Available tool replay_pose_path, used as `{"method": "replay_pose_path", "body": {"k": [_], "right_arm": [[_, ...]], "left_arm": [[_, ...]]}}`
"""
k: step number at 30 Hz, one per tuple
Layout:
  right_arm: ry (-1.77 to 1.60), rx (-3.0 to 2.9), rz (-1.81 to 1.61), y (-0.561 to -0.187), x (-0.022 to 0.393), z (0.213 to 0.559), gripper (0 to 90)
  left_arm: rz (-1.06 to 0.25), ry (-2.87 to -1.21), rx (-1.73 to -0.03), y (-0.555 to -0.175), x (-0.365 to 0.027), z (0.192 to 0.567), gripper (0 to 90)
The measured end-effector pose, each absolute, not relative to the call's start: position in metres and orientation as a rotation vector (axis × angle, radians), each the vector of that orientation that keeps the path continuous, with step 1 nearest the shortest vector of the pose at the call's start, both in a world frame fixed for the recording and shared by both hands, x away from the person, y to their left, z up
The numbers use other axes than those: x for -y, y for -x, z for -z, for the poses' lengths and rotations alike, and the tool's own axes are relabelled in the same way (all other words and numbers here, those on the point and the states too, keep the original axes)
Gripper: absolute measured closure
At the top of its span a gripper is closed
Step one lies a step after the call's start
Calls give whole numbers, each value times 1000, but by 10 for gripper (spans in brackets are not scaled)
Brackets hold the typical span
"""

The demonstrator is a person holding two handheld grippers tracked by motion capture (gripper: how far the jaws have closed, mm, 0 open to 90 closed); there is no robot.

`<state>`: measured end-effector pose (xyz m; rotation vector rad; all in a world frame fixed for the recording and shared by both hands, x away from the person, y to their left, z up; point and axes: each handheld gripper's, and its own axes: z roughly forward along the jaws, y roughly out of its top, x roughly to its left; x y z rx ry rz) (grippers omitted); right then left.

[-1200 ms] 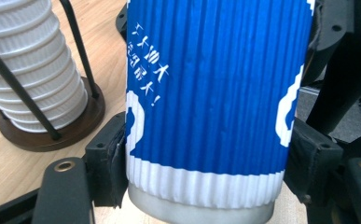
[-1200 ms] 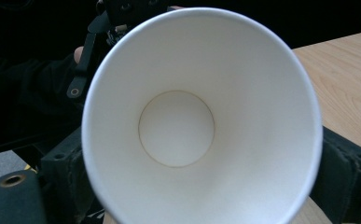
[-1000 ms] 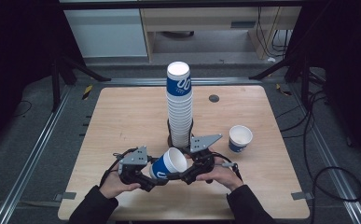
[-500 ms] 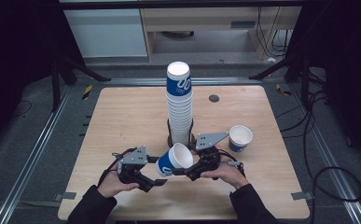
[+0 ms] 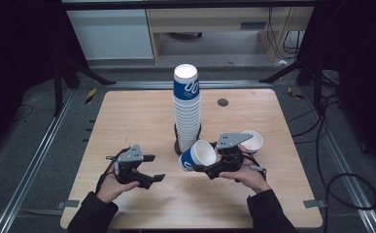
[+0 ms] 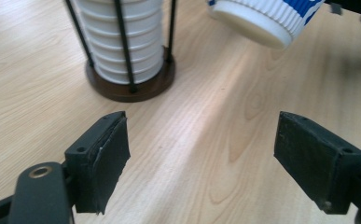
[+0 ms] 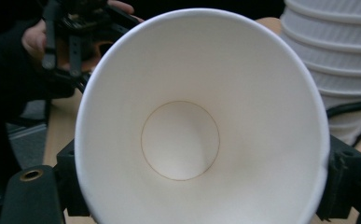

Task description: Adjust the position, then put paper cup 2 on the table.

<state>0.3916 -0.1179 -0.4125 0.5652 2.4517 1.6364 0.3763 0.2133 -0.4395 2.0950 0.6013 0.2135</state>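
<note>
In the right gripper view the held cup (image 7: 201,135) hides the tongs' (image 7: 201,186) pads; its lower rim is cut off.

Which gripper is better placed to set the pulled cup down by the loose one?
Right. The right gripper is shut on the cup, and the loose cup stands just behind that hand. The left gripper is open with nothing between its jaws.

A light wooden table (image 5: 127,126) with rounded corners stands on a dark floor. Near its middle sits a round dark holder base (image 6: 130,88) (thin black rods rise from it) bearing a tall stack of white paper cups (image 5: 186,114). To the right stands a single white cup (image 5: 251,141), open end up. A small dark disc (image 5: 222,102) lies near the far edge.
</note>
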Motion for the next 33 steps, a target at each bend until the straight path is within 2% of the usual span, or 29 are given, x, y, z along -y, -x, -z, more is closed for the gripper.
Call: {"method": "replay_pose_path", "body": {"k": [7,33], "right_arm": [[-655,-2426,-1531,-394,130,412,165],[-808,-2385,-1152,-399,152,411,164]], "left_arm": [[-245,-2083,-673,-381,-221,441,175],[-286,-2056,-774,-389,-234,442,176]]}}
